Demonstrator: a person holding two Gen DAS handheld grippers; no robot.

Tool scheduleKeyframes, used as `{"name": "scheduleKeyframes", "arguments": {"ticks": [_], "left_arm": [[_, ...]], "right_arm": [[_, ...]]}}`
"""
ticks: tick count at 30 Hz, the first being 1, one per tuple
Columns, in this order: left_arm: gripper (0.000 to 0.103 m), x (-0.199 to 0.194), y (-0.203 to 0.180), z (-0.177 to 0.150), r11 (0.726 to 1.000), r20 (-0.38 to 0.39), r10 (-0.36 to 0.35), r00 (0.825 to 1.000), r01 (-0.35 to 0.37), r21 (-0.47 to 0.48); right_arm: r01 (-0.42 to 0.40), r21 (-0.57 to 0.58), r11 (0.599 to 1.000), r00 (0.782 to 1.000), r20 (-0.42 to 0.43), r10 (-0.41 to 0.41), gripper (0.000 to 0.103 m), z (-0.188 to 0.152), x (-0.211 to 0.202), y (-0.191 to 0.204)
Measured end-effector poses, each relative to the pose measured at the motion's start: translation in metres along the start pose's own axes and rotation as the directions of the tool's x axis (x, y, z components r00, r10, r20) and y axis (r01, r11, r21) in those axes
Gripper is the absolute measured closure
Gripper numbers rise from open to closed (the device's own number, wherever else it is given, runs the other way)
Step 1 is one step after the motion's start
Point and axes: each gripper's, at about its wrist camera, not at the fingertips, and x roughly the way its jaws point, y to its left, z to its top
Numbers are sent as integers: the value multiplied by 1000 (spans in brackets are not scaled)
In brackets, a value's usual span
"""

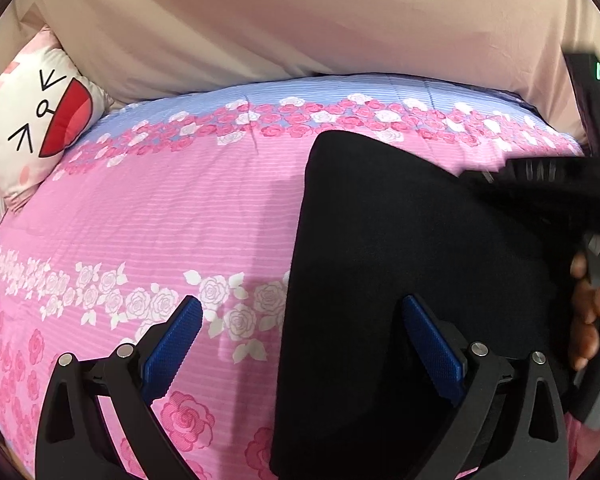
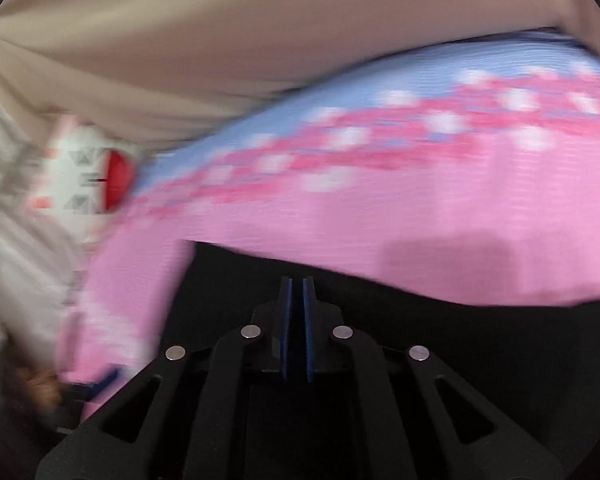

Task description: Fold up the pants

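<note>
Nearest in the left wrist view, the left gripper [image 1: 302, 322] holds its two blue-padded black fingers spread wide at the bottom of the frame, nothing between them; one pad [image 1: 172, 350] hangs over the bedspread, the other over dark cloth. Just beyond, the black folded fabric pants [image 1: 400, 264] lie flat across the lower right of that frame on the pink rose-printed bedspread [image 1: 160, 216]. At the right edge a hand [image 1: 590, 316] grips the black handle of the right gripper, something only this view shows. Further back, at the upper left, sits a white cartoon-face pillow with a red mouth [image 1: 40, 120], with beige draped fabric [image 1: 300, 20] behind the bed.

Only the right wrist view, heavily blurred, shows the right gripper [image 2: 297, 286] with its blue pads pressed together at lower centre over the pants [image 2: 440, 340]; whether cloth is pinched between them cannot be told.
</note>
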Motion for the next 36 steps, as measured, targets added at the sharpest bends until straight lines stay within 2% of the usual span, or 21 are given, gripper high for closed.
{"name": "scheduleKeyframes", "arguments": {"ticks": [1, 4, 5, 7, 9, 10, 11, 12, 15, 16, 17, 18, 19, 20, 21, 22, 25, 27, 30, 33, 36], "left_arm": [[5, 0, -1, -1, 1000, -2, -1, 1000, 1, 0], [5, 0, -1, -1, 1000, 2, 10, 1000, -10, 3], [5, 1, -1, -1, 1000, 1, 7, 1000, -7, -1], [5, 1, 0, -1, 1000, -1, -2, 1000, 2, -9], [5, 2, -2, 0, 1000, -3, -7, 1000, 7, -9], [5, 1, -3, 0, 1000, -2, -2, 1000, 2, -8], [5, 0, -3, 0, 1000, 0, 4, 1000, -4, -4], [5, -3, -2, 1, 1000, 2, 0, 1000, 0, -5], [5, -22, 11, 1, 999, 25, -13, 1000, 13, -35], [5, -31, 20, 0, 998, 36, -20, 999, 22, -51], [5, -36, 27, -1, 998, 41, -27, 999, 30, -64], [5, -41, 37, -3, 996, 41, -32, 999, 35, -85], [5, -45, 47, -6, 994, 34, -28, 999, 31, -107], [5, -45, 52, -9, 993, 25, -22, 999, 25, -119], [5, -44, 56, -14, 992, 8, -13, 1000, 14, -127], [5, -40, 58, -21, 992, -25, -6, 1000, 3, -127], [5, -26, 46, -38, 993, -82, -6, 997, -4, -121], [5, -29, 39, -43, 989, -44, 36, 998, -42, -139], [5, -34, 32, -45, 987, -30, 85, 996, -88, -133], [5, -47, 29, -47, 992, -21, 53, 998, -55, -117], [5, -52, 18, -54, 998, -30, 23, 999, -25, -66]], "right_arm": [[-26, 50, 998, 999, 30, 24, 103, 0, -13, -10], [61, 32, 998, 989, 136, -65, 100, -3, -52, -15], [123, 20, 992, 982, 142, -125, 100, -4, -58, -21], [184, 43, 982, 975, 119, -188, 103, -6, -58, -44], [98, 124, 987, 986, 120, -113, 103, -10, -65, -61], [89, 149, 985, 982, 152, -111, 103, -13, -79, -64], [119, 144, 982, 971, 188, -145, 103, -17, -94, -65], [152, 135, 979, 956, 232, -180, 96, -24, -115, -65], [187, 88, 978, 936, 286, -205, 92, -55, -168, -75], [229, 54, 972, 928, 290, -235, 85, -68, -182, -77], [290, 16, 957, 915, 290, -282, 70, -81, -192, -77], [385, -43, 922, 886, 296, -356, 62, -104, -206, -78], [442, -79, 893, 866, 296, -403, 52, -119, -211, -77], [485, -110, 868, 851, 290, -438, 51, -134, -215, -79], [503, -139, 853, 847, 278, -454, 51, -148, -217, -80], [498, -174, 850, 856, 259, -448, 52, -164, -214, -80], [460, -253, 851, 884, 217, -413, 53, -183, -195, -69], [446, -312, 839, 894, 212, -396, 53, -186, -178, -59], [438, -359, 825, 899, 202, -389, 53, -183, -160, -55], [429, -369, 824, 903, 194, -383, 55, -170, -152, -50], [395, -314, 863, 917, 186, -352, 55, -152, -150, -57]]}}
